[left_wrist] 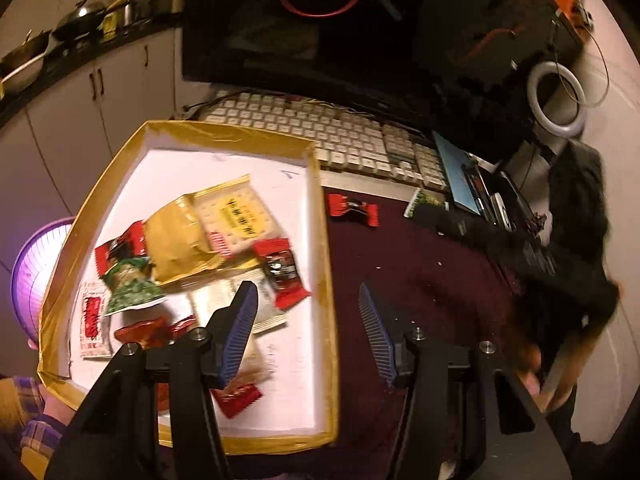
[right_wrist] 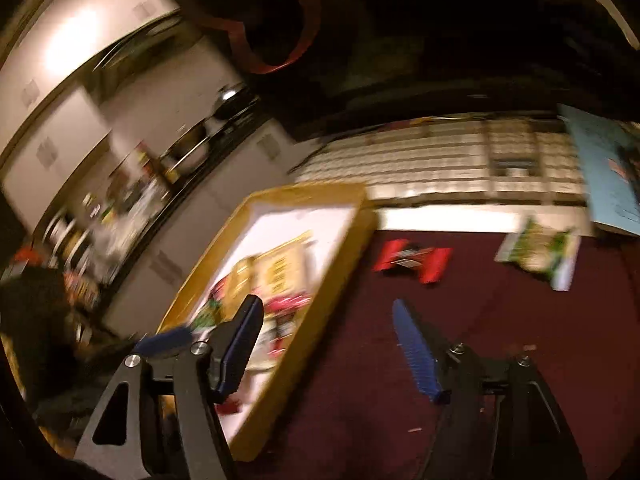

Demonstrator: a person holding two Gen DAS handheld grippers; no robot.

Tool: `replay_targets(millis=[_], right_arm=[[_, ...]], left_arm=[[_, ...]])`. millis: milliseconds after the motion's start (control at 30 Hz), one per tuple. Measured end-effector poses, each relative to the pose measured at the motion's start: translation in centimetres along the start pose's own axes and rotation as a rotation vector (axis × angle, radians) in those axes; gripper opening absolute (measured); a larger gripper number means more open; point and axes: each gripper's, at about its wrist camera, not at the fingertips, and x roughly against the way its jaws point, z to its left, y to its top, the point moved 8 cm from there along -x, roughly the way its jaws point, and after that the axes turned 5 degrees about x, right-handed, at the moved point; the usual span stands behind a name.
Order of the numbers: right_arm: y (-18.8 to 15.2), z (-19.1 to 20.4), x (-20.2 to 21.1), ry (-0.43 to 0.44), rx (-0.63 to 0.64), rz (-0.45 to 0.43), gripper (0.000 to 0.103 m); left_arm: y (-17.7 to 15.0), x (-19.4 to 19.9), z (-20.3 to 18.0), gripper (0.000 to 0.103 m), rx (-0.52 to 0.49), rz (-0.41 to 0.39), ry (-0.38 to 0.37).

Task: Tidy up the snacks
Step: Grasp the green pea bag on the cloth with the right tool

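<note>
Left gripper [left_wrist: 308, 332] sits at the bottom of the left wrist view, fingers [left_wrist: 240, 332] spread wide, nothing between them. One finger hangs over the gold-rimmed tray [left_wrist: 240, 132], the other over the dark red surface [left_wrist: 432, 264] to its right.

The tray fills the left-centre of the frame, white inside, and holds a loose pile of snacks: a gold cracker packet [left_wrist: 212, 228] with a yellow label, a green packet [left_wrist: 132, 284] at lower left, a red-and-black candy [left_wrist: 282, 270] near the tray's right wall, a white-and-red sachet [left_wrist: 93, 320] by the left wall and more red wrappers near the bottom.

Two snacks lie outside the tray on the surface: a red candy [left_wrist: 352, 209] just right of the tray's upper right corner, and a green-and-white packet [left_wrist: 426, 200] further right, near the white keyboard [left_wrist: 320, 132]. A dark monitor [left_wrist: 340, 40] stands behind the keyboard and a ring light [left_wrist: 556, 98] shows at upper right.

Right wrist view is heavily motion-blurred. Right gripper [right_wrist: 328, 352] is at bottom centre, fingers [right_wrist: 416, 352] wide apart and empty, straddling the tray's right edge. The red candy [right_wrist: 412, 264] and green-and-white packet [right_wrist: 540, 256] lie on the surface in the upper right half of that frame, well apart from the fingers.
</note>
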Motion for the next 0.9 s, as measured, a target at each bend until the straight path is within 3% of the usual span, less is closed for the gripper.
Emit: replay_targets(millis=[167,300,400,533,633,800,867,900], right_arm=[[2.3,-7.1,0.0,-0.084,-0.175,-0.016,0.071],[4.6,-11.7,-1.3,-0.24,-0.178,0.02,0.071],[5.8,-13.6,-2.4,-0.312,-0.158,0.04,0.071],[6.5,-14.7,-3.9,-0.377,-0.089,0.07,0.071],[4.5,-14.5,-5.5,-0.324,-0.088,0.153,0.069],[2.4,-12.0,-4.7,-0.328,-0.021,0.16,0.07],[2.1,-12.1,-4.7,-0.345,-0.016,0.148,0.065],[2.0,-12.7,-4.8,-0.379,-0.028,0.151,0.053]], left_arm=[[-0.4,-0.6,-1.6,0.051,-0.015,0.02,-0.018],[-0.7,-0.6,-2.3,0.051,-0.035,0.027,-0.019],[-0.7,-0.6,-2.4,0.051,-0.038,0.027,-0.02],[-0.5,-0.4,-2.4,0.051,-0.042,0.021,-0.019],[-0.7,-0.5,-2.1,0.051,-0.03,0.025,-0.028],[-0.7,-0.8,-1.9,0.051,-0.018,0.033,-0.037],[-0.8,-0.9,-2.0,0.051,-0.018,0.032,-0.04],[-0.8,-0.9,-2.1,0.051,-0.018,0.031,-0.042]])
